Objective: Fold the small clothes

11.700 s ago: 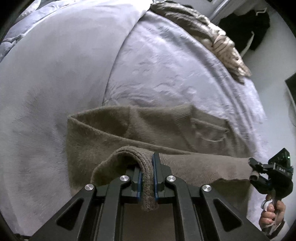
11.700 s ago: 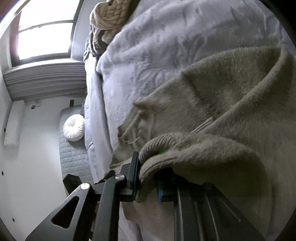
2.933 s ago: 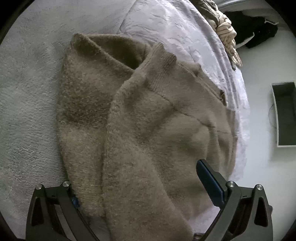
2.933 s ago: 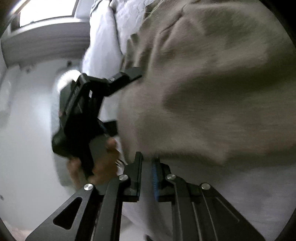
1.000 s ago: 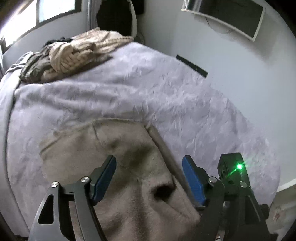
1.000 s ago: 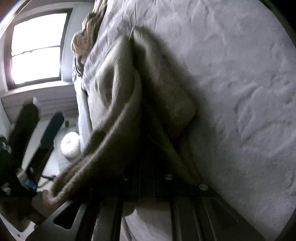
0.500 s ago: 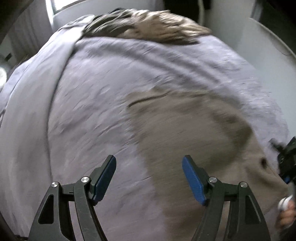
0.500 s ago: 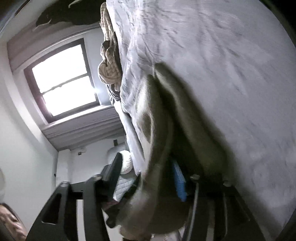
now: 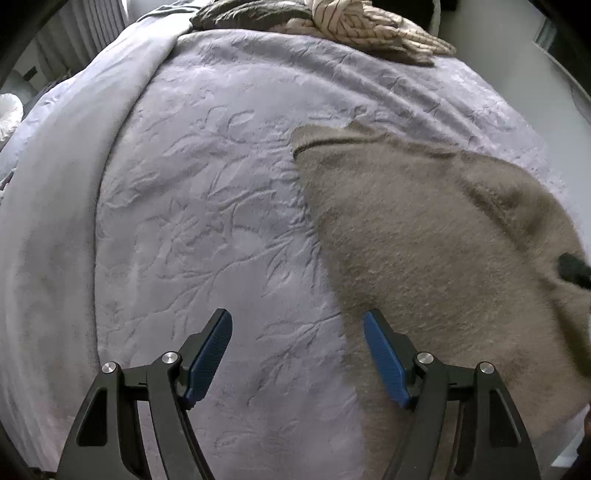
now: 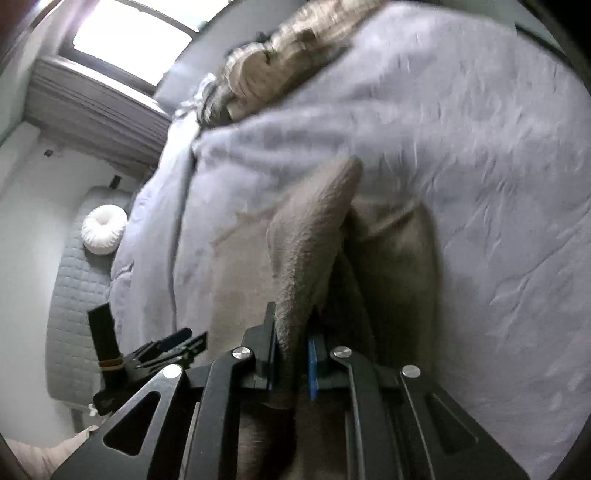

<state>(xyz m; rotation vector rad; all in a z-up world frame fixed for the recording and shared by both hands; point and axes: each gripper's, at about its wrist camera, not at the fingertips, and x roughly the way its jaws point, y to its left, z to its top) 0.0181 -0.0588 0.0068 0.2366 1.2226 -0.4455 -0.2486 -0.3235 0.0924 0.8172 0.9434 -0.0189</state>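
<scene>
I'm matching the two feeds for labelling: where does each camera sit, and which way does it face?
Left wrist view: sits on the left tongs, looking steeply down at the bedspread and the brown sweater; its own open fingers show, nothing between them.
Right wrist view: sits on the right tongs, looking along the bed toward the window; its jaws are closing on a sweater fold, and the left tongs show at lower left.
Shared: sweater, bedspread, the pile of clothes at the far end.
</scene>
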